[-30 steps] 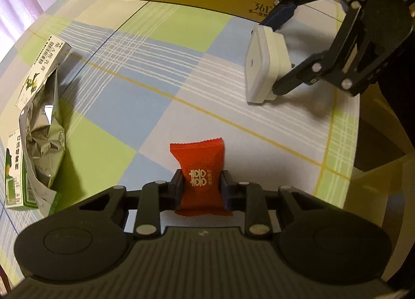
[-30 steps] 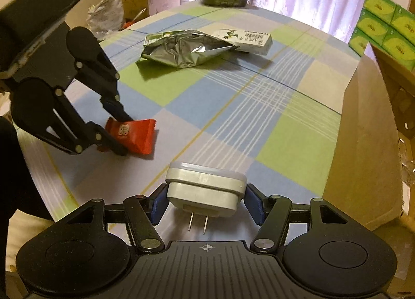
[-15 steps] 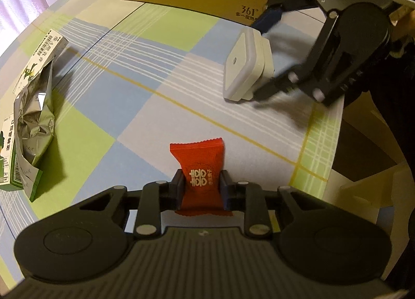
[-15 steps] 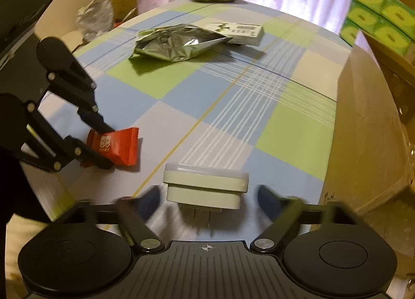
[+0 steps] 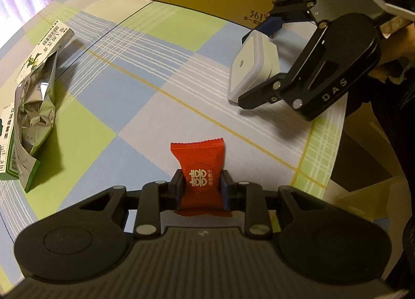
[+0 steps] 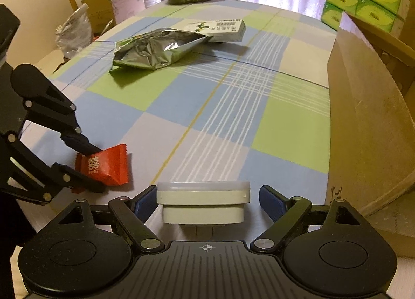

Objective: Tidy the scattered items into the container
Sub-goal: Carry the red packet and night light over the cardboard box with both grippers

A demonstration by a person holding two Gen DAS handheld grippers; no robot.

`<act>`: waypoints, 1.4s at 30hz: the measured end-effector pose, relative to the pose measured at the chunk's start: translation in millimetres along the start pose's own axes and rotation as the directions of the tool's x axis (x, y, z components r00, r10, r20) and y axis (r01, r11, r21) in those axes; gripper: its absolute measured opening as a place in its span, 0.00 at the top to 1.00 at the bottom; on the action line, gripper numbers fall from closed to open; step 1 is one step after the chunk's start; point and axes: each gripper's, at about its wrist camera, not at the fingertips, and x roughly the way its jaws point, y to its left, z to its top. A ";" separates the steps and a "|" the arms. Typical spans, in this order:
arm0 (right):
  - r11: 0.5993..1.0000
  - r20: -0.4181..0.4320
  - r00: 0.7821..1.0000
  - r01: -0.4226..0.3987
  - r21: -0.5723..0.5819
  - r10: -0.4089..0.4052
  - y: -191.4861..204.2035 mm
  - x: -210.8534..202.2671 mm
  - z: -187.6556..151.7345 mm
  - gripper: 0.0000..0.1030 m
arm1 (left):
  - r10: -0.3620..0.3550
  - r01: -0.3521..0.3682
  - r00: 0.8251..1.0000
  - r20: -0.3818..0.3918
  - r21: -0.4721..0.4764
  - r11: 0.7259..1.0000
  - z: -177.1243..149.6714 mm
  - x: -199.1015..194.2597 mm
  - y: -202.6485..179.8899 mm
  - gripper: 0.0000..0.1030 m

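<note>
Left gripper (image 5: 202,184) pinches candy (image 5: 199,169); right gripper (image 6: 203,201) spread around charger (image 6: 203,201): close squarely, carry to box (image 6: 363,122) at 2 o'clock.

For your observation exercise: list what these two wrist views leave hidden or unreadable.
1. Cardboard box interior: both views show only outer walls, so its contents are unseen.
2. White plug adapter prongs: right wrist view, hidden behind the gripper body.
3. Red candy packet lower end: left wrist view, covered by the gripper.
4. Green-and-white carton print: too small to read.
</note>
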 end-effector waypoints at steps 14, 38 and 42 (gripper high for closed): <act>1.000 0.058 0.998 0.021 0.001 -0.021 6.2 -29.1 -5.1 0.36 | 0.044 -0.044 0.999 0.006 -0.024 0.999 0.1 -12.8 -12.0 0.79; 0.999 0.156 0.987 0.030 0.035 -0.035 4.3 -93.8 -23.6 0.36 | 0.117 -0.118 0.992 0.044 0.024 0.993 23.1 -54.4 -55.9 0.79; 0.998 0.179 0.983 0.037 0.042 -0.043 1.8 -105.9 -24.2 0.36 | 0.123 -0.126 0.991 0.055 0.045 0.991 29.5 -60.2 -61.1 0.79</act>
